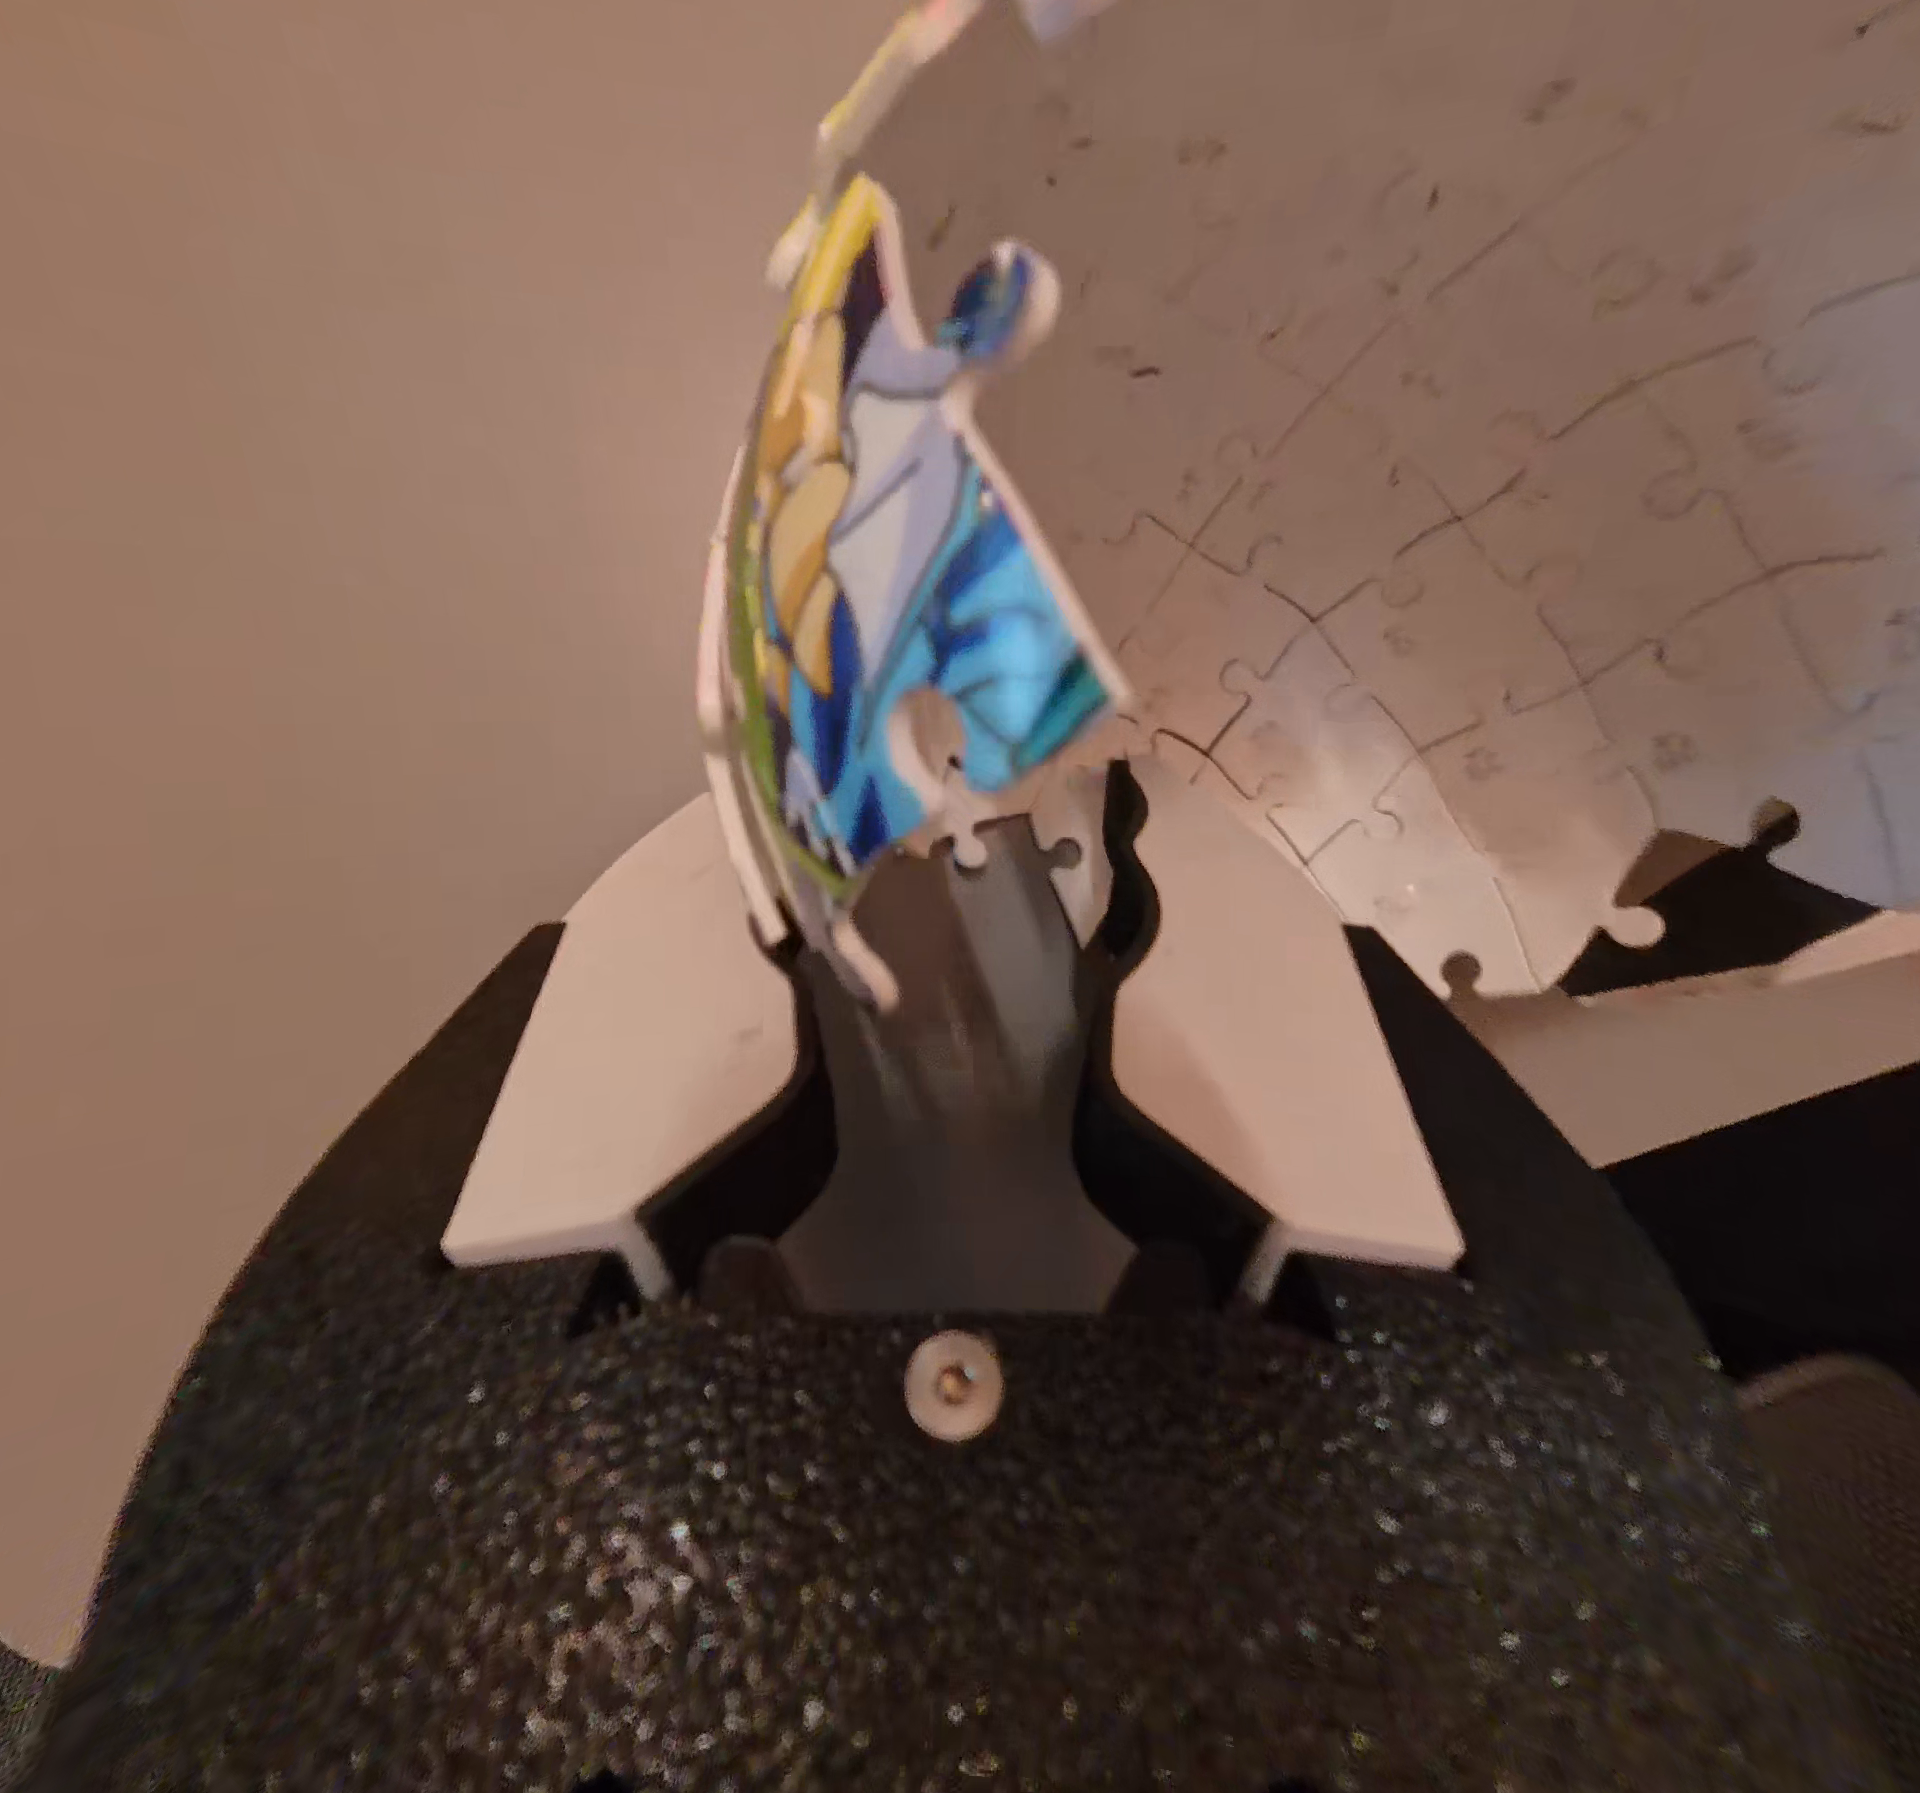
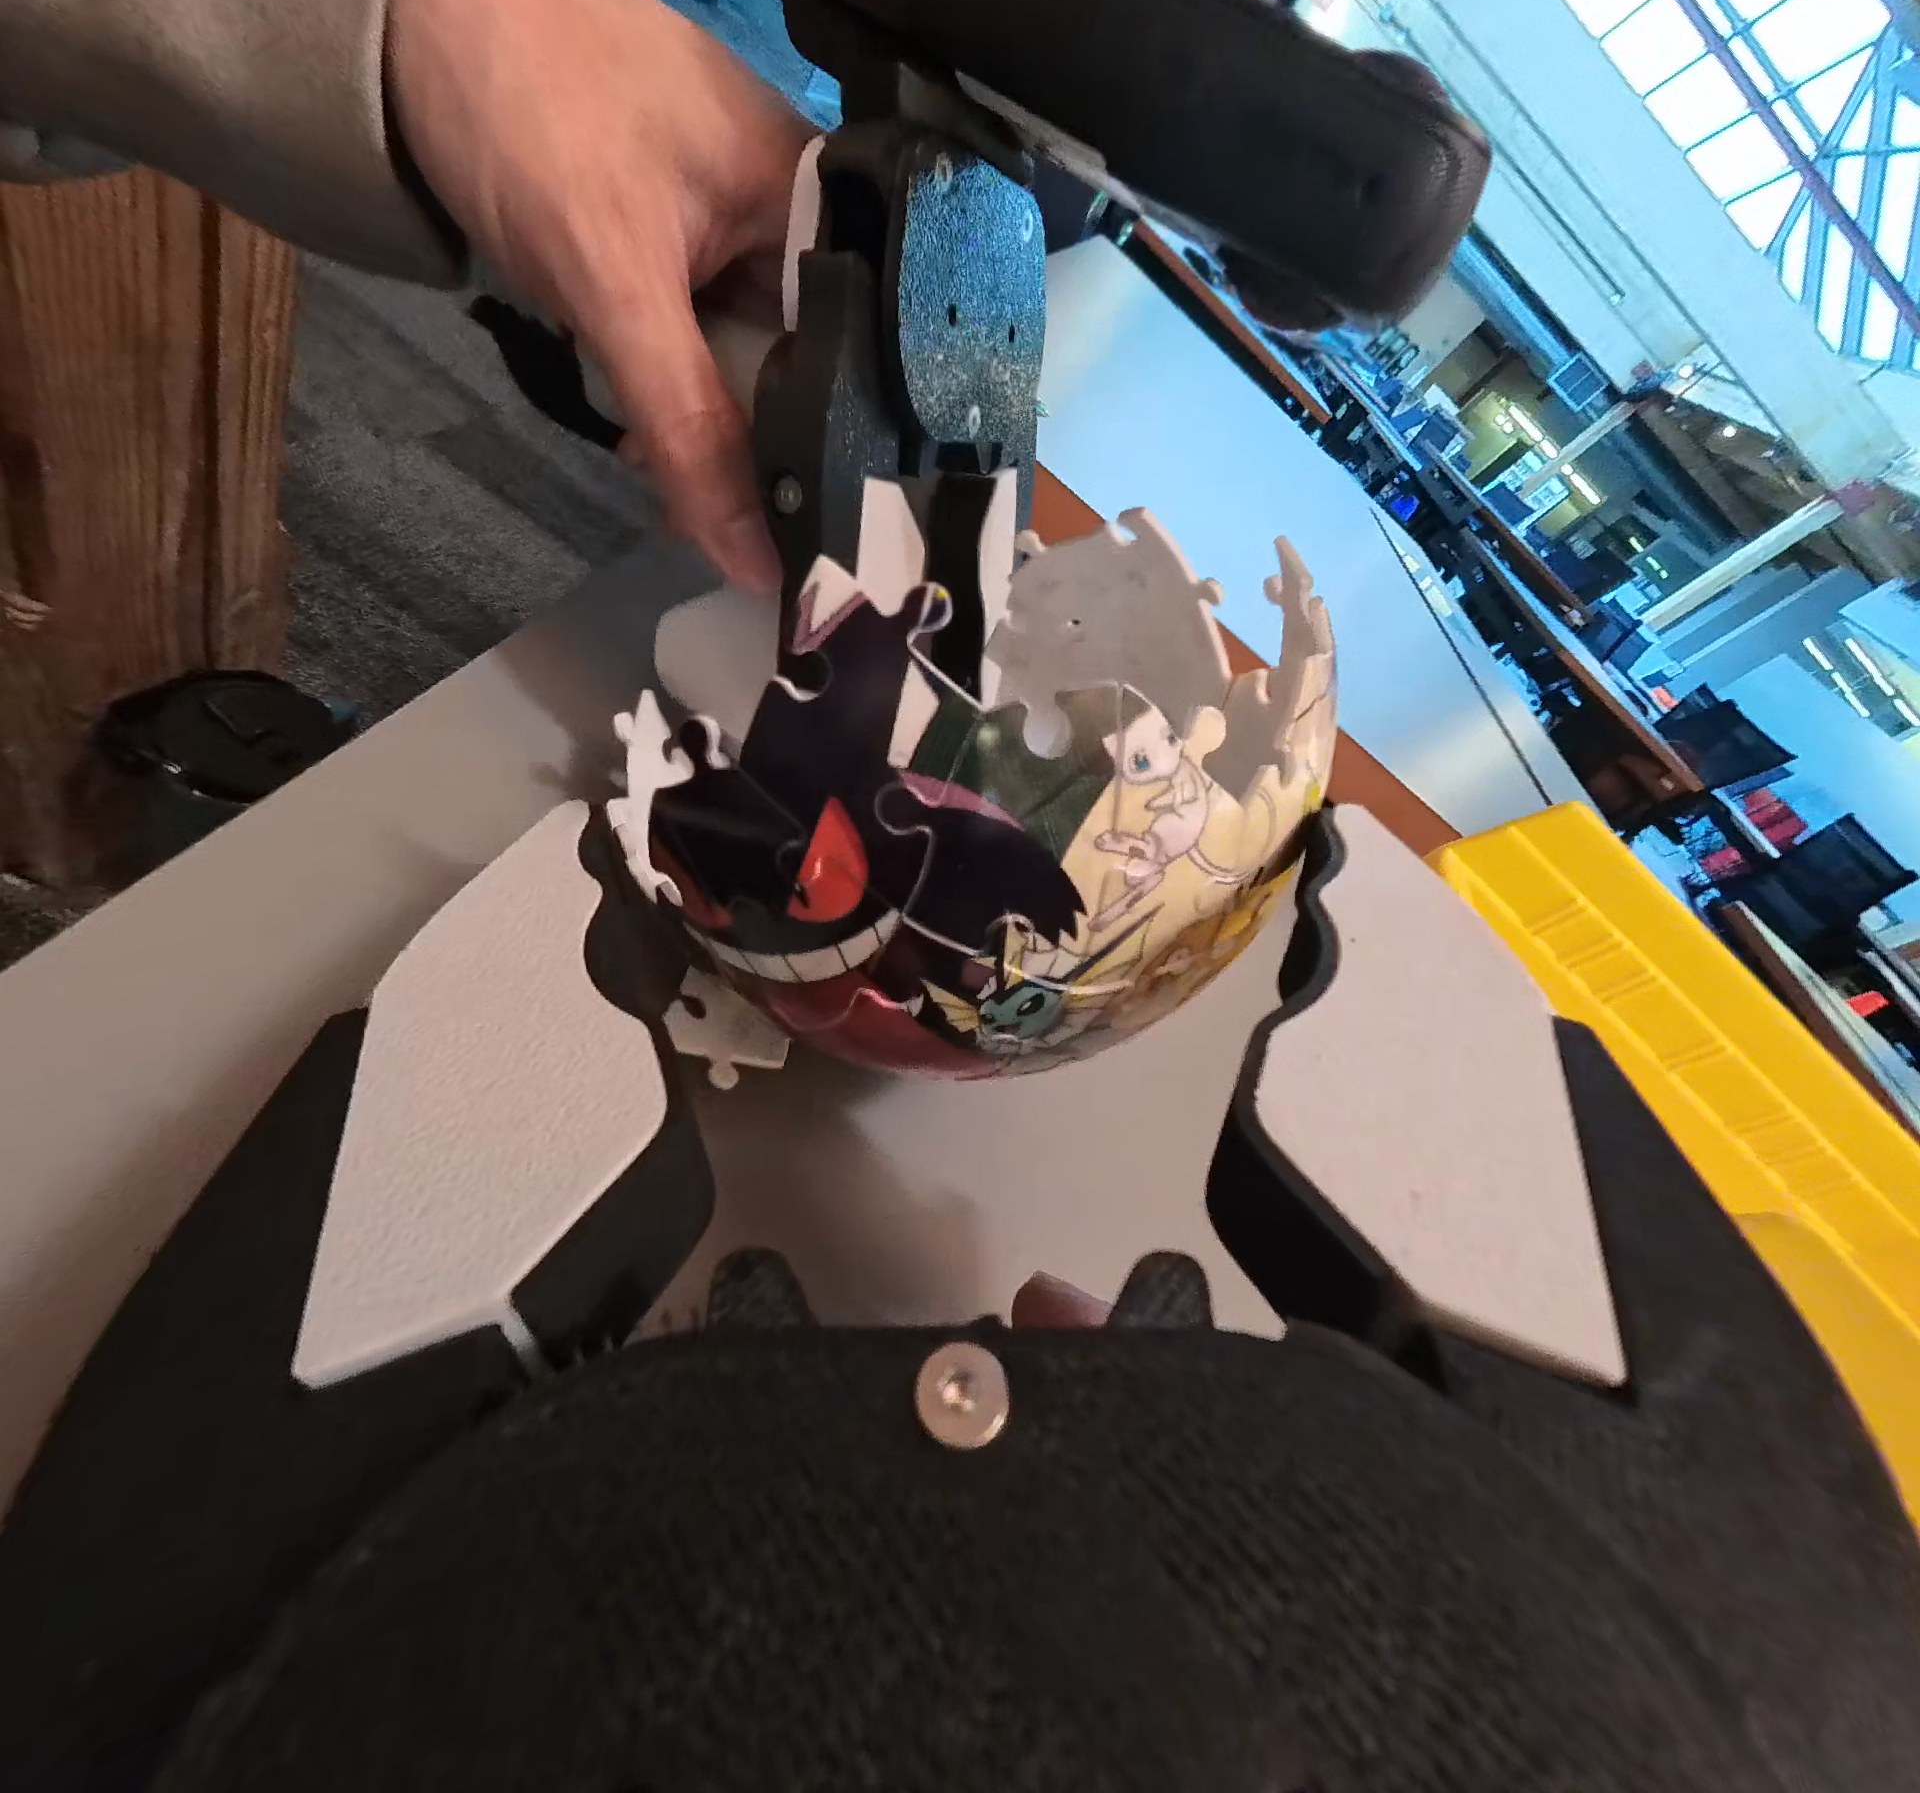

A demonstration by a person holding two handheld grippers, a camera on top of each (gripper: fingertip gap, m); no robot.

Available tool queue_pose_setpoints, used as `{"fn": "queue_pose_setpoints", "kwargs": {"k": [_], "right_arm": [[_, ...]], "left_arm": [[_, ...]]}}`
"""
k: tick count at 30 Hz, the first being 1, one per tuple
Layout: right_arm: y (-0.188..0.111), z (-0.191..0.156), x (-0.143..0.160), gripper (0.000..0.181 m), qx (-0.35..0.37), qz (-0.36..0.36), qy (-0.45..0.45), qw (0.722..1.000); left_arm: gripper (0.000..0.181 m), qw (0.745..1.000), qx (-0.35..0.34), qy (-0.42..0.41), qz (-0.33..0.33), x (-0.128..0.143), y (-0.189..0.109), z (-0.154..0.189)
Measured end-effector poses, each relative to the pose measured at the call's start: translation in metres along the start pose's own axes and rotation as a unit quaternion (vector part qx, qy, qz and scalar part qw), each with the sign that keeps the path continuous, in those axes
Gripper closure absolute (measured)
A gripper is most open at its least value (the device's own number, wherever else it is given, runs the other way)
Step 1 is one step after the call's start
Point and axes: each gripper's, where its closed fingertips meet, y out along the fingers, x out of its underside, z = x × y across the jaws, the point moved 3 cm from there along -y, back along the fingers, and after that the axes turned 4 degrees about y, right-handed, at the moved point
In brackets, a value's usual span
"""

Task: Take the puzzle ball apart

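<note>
Right gripper (image 2: 961,896) cradles the puzzle ball (image 2: 1039,912); left gripper (image 2: 940,600) pinches a rim piece (image 2: 831,694) at 11 o'clock; next, peel it off

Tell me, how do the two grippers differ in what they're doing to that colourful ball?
The right gripper spreads wide, cradling the puzzle ball by its rounded outside; the left gripper is nearly closed, pinching only the ball's jagged rim from above. The right gripper lies low over the white table; the left gripper points down into the open shell. Both have black bodies with white finger plates, and each is hand-held.
</note>
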Motion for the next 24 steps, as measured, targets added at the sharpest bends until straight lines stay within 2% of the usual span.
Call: {"fn": "queue_pose_setpoints", "kwargs": {"k": [9,13,19,24], "right_arm": [[-0.005,-0.008,0.002,0.063,0.019,-0.003,-0.054,0.998],[-0.005,-0.013,0.001,0.067,0.020,-0.003,-0.073,0.997],[-0.004,-0.012,0.000,0.060,-0.005,-0.002,-0.029,1.000],[0.005,-0.007,0.007,0.040,-0.047,-0.039,0.028,0.998]], "left_arm": [[0.123,0.997,0.025,-0.047,0.059,0.006,-0.005,-0.001],[0.123,0.999,-0.017,-0.020,0.034,0.011,-0.007,-0.006],[0.129,0.999,-0.007,-0.018,0.027,0.011,-0.006,-0.003],[0.132,1.000,0.001,-0.011,0.017,0.010,-0.006,-0.002]]}}
